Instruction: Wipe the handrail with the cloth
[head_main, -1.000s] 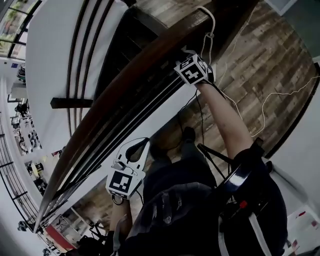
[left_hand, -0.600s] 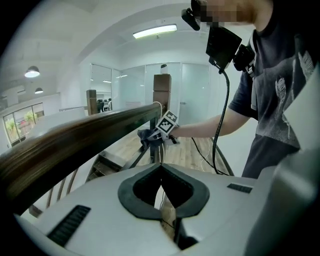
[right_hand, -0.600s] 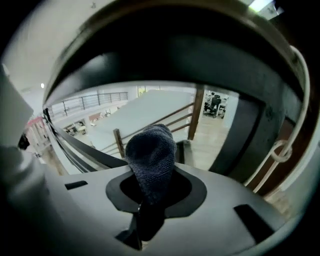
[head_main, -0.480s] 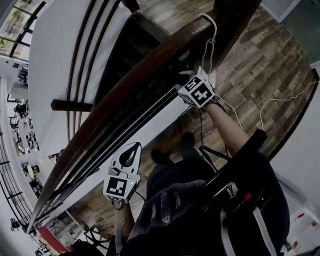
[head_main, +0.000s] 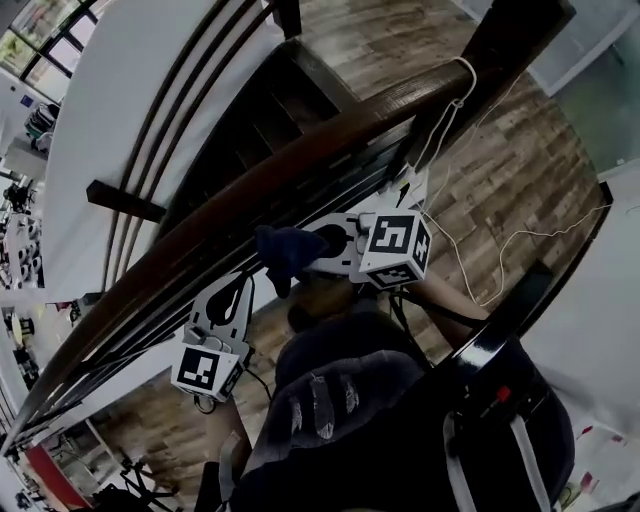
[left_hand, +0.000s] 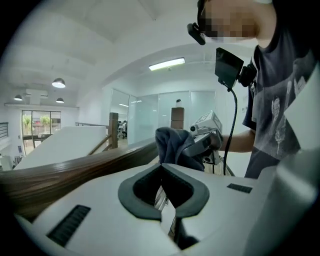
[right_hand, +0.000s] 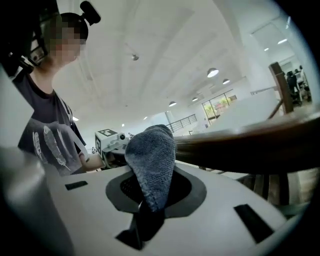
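The right gripper (right_hand: 150, 195) has its jaws pinching a dark blue fluffy cloth (right_hand: 150, 155), which stands up out of them. The cloth is close to the near side of the dark brown wooden handrail (head_main: 250, 190); whether it touches, I cannot tell. The left gripper (left_hand: 161, 169), further left along the rail, has its jaws pressed together with nothing between.

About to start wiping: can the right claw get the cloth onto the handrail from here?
Likely yes: the right claw grips the cloth, and the handrail runs close beside it, nothing between.
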